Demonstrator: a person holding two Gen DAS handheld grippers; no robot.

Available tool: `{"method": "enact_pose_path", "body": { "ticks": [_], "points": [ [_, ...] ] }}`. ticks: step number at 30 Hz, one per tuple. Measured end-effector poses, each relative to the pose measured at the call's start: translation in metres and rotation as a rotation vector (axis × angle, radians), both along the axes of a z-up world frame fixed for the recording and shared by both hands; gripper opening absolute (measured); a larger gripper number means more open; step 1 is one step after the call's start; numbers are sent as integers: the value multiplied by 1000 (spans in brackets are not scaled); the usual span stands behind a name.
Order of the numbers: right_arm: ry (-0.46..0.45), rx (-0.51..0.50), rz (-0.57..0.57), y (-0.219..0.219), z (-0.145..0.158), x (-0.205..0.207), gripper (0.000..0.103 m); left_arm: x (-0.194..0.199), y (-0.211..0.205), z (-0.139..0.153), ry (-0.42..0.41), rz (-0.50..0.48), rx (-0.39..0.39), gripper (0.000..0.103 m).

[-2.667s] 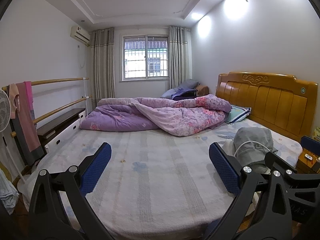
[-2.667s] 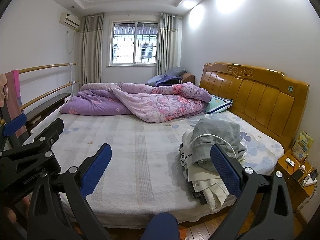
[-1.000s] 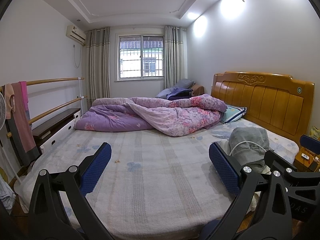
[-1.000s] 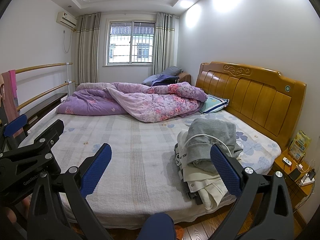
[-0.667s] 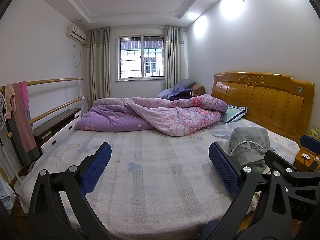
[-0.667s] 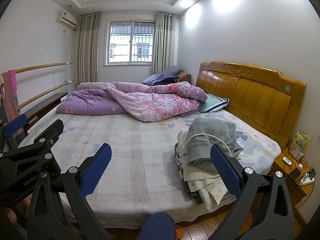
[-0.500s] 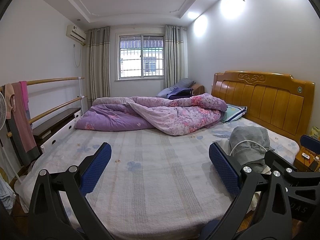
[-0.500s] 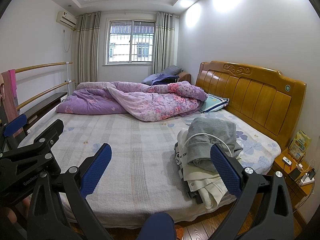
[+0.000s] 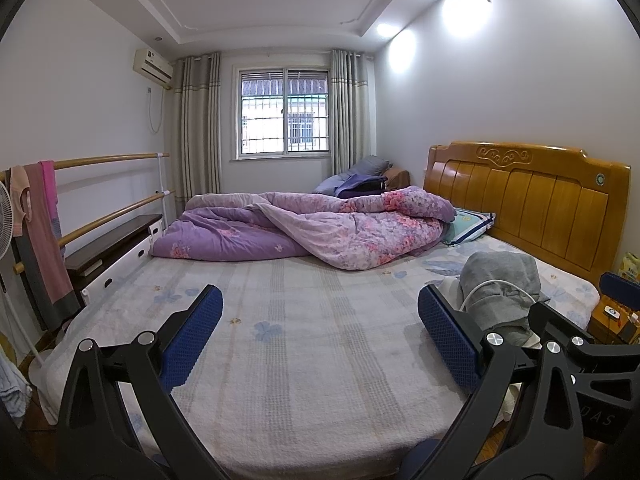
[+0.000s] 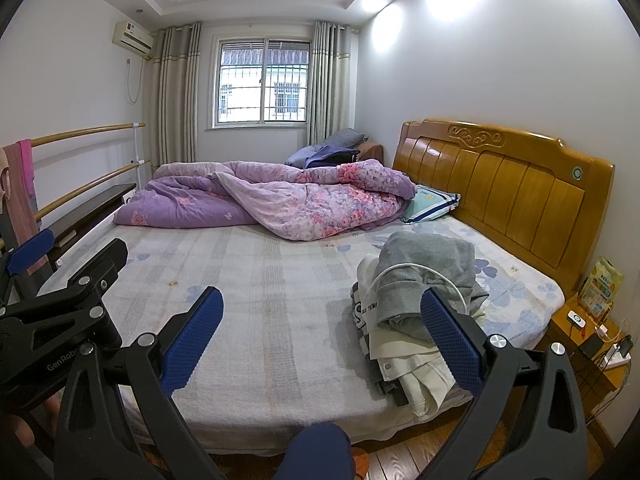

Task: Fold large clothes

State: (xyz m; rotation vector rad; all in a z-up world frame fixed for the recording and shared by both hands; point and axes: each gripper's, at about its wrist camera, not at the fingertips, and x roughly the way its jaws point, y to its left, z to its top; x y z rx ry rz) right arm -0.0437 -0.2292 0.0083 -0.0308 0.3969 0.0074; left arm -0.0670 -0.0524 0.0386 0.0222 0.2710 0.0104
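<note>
A pile of clothes lies at the near right corner of the bed: a grey hooded garment on top, cream and white pieces under it. In the left wrist view the same grey garment shows just past the right finger. My left gripper is open above the bed's near edge, with nothing between its blue pads. My right gripper is open too and empty, left of the pile and short of it. The left gripper's black frame fills the left of the right wrist view.
A rumpled purple floral quilt covers the bed's far half, with a pillow by the wooden headboard. A nightstand with chargers stands at the right. Wooden rails hung with clothes and a low bench line the left.
Both views have drifted slightly to the right across the room since 2.7 s ago. Both grippers stay open, and the pile has not moved.
</note>
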Motion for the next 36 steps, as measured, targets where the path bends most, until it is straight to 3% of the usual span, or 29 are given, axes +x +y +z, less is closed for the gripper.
{"method": "enact_pose_path", "body": {
  "ticks": [36],
  "points": [
    [5,-3,12,-11,-6,7,95,-7,5,-5,-3,18,7,98]
  ]
}}
